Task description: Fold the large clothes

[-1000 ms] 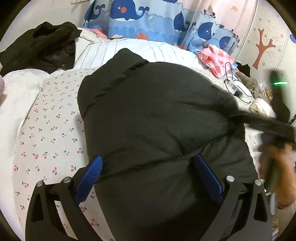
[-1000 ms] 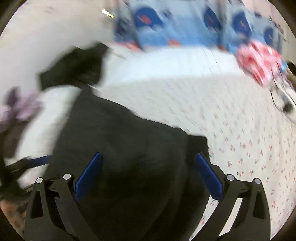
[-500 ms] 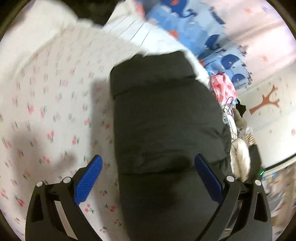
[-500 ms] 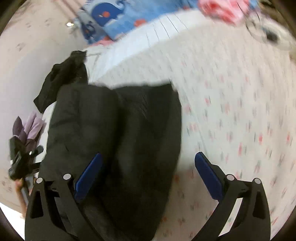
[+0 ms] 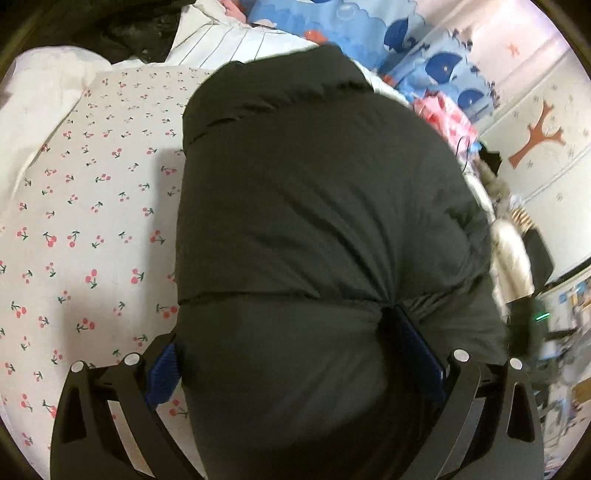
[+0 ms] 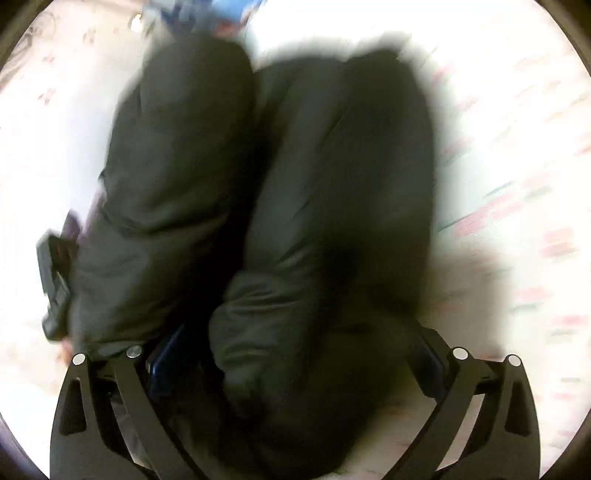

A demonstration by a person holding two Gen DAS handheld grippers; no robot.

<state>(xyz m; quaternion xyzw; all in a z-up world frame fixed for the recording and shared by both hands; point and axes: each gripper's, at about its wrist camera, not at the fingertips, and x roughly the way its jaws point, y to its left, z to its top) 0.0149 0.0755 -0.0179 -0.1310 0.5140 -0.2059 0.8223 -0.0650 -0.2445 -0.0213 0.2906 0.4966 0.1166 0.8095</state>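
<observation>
Sheet point(image 5: 74, 229): cherry print, covers the bed left of the jacket.
Jacket point(image 5: 314, 221): black puffer, lying bulky on the bed (doubled into two fat rolls in the right view).
Left hand-held gripper point(image 5: 295, 354): jaws wide, padding bulging between the blue pads, not clamped.
Right hand-held gripper point(image 6: 295, 362): also spread, straddling the jacket's near end; pretty blurry.

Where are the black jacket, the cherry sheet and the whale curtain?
jacket point(image 5: 314, 206): left wrist view, middle of its puffy top panel.
sheet point(image 5: 85, 236): left wrist view, bare patch left of the jacket.
curtain point(image 5: 369, 29): left wrist view, blue part near the top.
</observation>
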